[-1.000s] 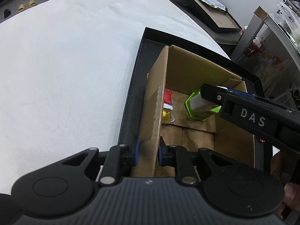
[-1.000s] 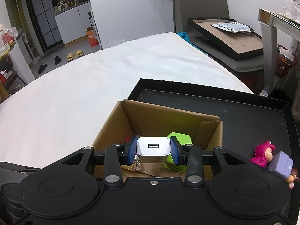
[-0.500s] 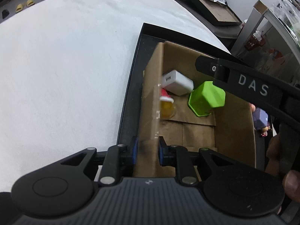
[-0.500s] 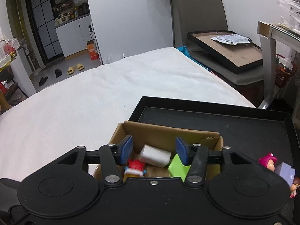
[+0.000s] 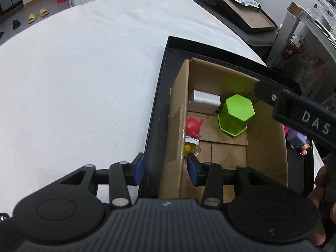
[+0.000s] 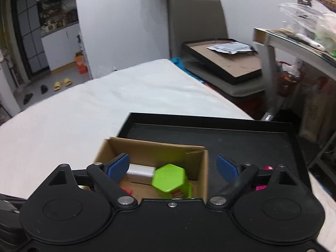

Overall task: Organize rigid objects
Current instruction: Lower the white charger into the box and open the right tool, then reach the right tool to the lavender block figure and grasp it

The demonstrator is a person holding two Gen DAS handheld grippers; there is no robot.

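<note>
The left gripper (image 5: pixel 166 168) has its blue-padded jaws spread apart, one on each side of the left wall of the cardboard box (image 5: pixel 178 113); neither pad presses the cardboard, and the outer pad hangs over the rim of the black tray (image 5: pixel 156 109) that the box sits in. The right gripper (image 6: pixel 173 167) is raised above the box with its jaws wide apart and nothing between them; its dark body, lettered "DAS", crosses the box's far right corner in the left wrist view. Inside the box, a white charger block (image 5: pixel 204 101) lies on its side in the far left corner, just beside a green hexagonal container (image 5: pixel 236 114) standing on the box floor. Nearer along the left wall lies a small red and yellow figure (image 5: pixel 192 132), partly hidden by the wall's edge. Outside the box to the right, on the tray, a purple and pink toy figure (image 5: pixel 297 139) lies mostly hidden behind the right gripper. The tray rests on a white cloth-covered table (image 5: pixel 84 79). Part of a hand (image 5: pixel 321 191) shows at the right edge, gripping the right tool.
</note>
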